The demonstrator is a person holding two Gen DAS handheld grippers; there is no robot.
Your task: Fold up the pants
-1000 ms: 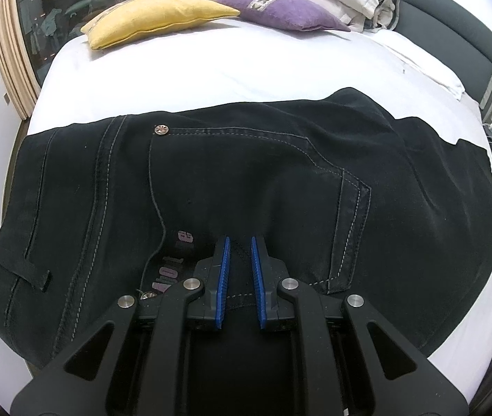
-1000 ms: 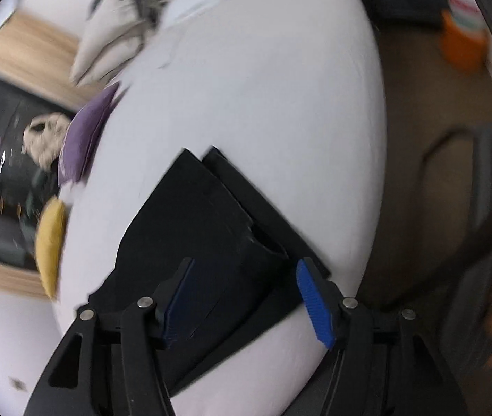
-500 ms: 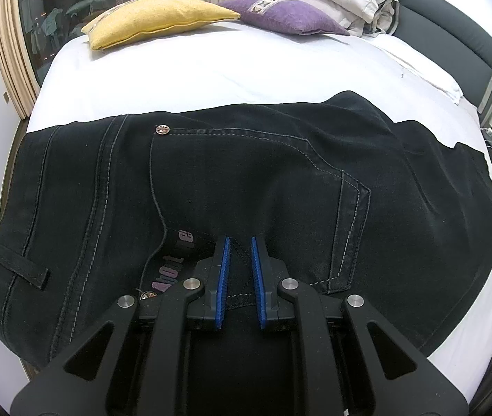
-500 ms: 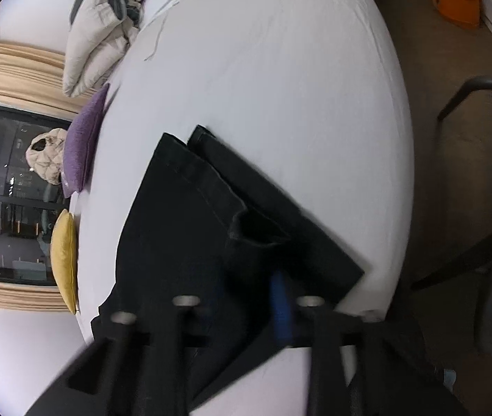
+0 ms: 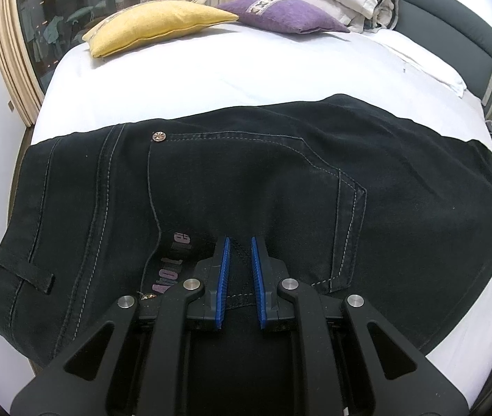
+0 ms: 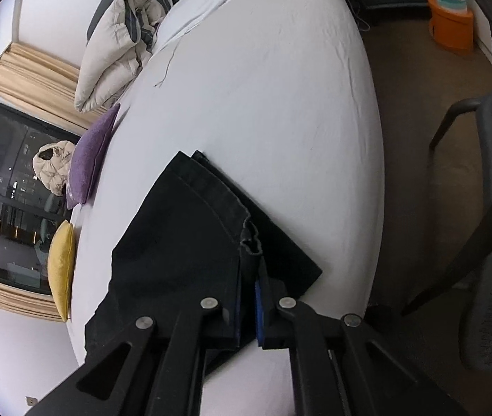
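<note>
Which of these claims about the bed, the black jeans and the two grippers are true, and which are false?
1. The black jeans lie on a white bed. True.
2. The right gripper stands wide open. False: it has just closed on the hem.
3. The left gripper pinches the waistband. True.
4. The yellow cushion lies on the jeans. False: it lies apart, near the purple cushion.
</note>
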